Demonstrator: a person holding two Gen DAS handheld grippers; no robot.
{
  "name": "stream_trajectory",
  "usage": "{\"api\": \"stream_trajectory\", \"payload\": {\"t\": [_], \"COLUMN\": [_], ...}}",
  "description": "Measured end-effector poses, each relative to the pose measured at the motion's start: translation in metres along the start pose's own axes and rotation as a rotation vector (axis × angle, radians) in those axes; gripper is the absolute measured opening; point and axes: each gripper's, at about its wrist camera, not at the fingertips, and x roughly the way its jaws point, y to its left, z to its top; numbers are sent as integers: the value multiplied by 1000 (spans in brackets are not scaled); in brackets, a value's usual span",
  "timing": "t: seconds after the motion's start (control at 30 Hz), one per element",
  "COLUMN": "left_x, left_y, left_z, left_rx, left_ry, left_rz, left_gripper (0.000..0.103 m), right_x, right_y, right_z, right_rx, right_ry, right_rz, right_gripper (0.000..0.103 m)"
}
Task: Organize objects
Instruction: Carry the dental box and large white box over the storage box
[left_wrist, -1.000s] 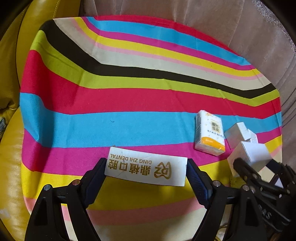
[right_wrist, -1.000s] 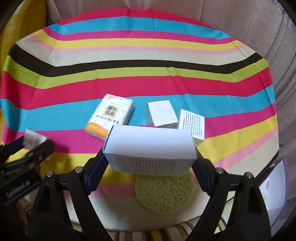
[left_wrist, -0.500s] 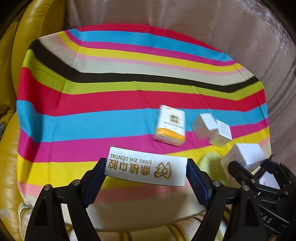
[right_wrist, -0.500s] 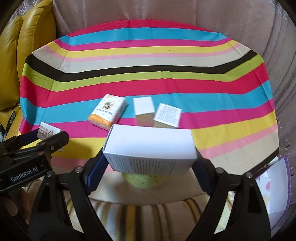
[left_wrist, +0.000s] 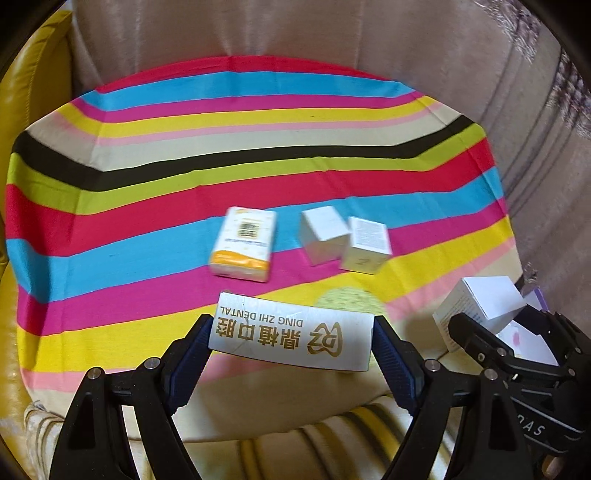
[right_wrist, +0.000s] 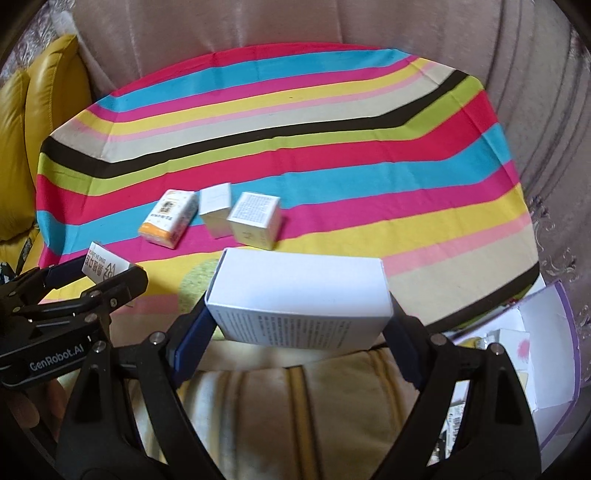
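The left gripper (left_wrist: 291, 332) is pinching a dental box (left_wrist: 291, 336) and the right gripper (right_wrist: 297, 306) a white box (right_wrist: 301, 297), both hovering at the striped cloth's (left_wrist: 184, 155) near edge, seemingly over its sponge (left_wrist: 349, 299). The far stripes are lying open.

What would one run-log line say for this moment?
left gripper: shut on dental box | right gripper: shut on white box | cloth: three packs
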Motion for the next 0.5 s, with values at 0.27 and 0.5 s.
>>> {"api": "stream_trajectory", "payload": {"t": [0.27,0.5], "left_x": [0,3], "left_y": [-40,-72], "left_z": [-4,-7], "left_rx": [69,136], "left_ry": [8,27], "left_rz": [-47,-69], "left_gripper": [84,84], "right_x": [-7,-19], "right_y": [-40,-70], "right_z": [-10,-19], "right_rx": [39,78], "right_ry": [0,-18], "right_rz": [-15,-29], "right_gripper": [87,87]}}
